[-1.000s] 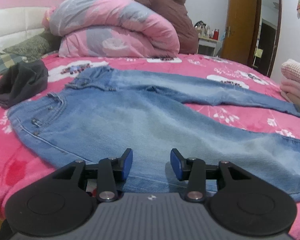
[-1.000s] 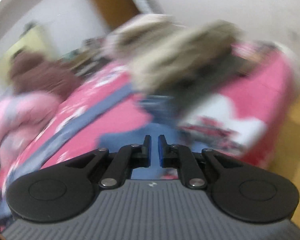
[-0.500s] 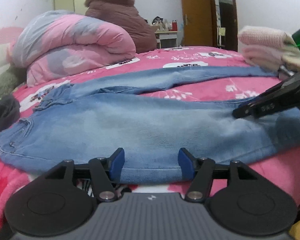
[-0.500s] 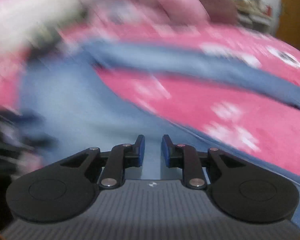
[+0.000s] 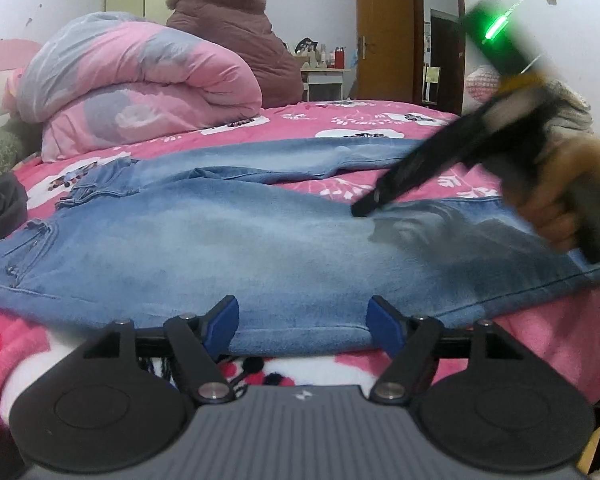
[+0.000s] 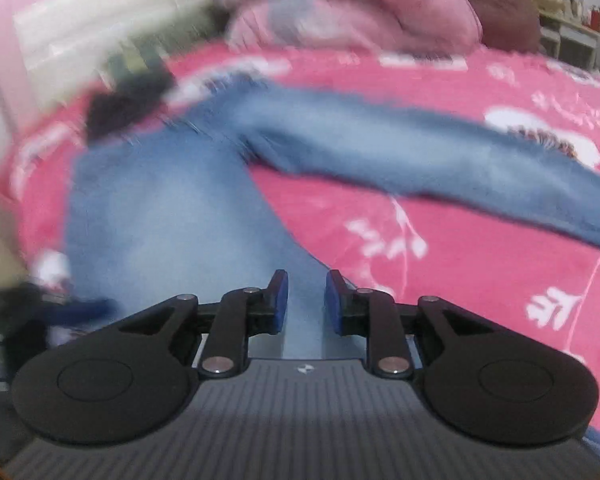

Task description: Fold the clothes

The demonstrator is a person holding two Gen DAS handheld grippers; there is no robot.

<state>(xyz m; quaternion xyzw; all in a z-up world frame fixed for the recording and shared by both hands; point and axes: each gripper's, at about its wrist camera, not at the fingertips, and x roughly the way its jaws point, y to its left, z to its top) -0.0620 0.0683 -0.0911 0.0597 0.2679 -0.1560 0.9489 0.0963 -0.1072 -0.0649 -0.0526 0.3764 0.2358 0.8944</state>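
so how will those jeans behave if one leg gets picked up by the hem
The jeans lie flat and creased on the bed, so probably floppy: the leg should drape and trail. The denim looks thick, likely heavyish. The fuzzy cover may drag rather than let them slide.

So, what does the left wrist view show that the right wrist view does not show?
Only the left wrist view shows the right gripper held in a hand, over the near leg, and the wooden door. Only the right wrist view shows the headboard. Both show the jeans spread on the pink bedspread and the rolled quilt.
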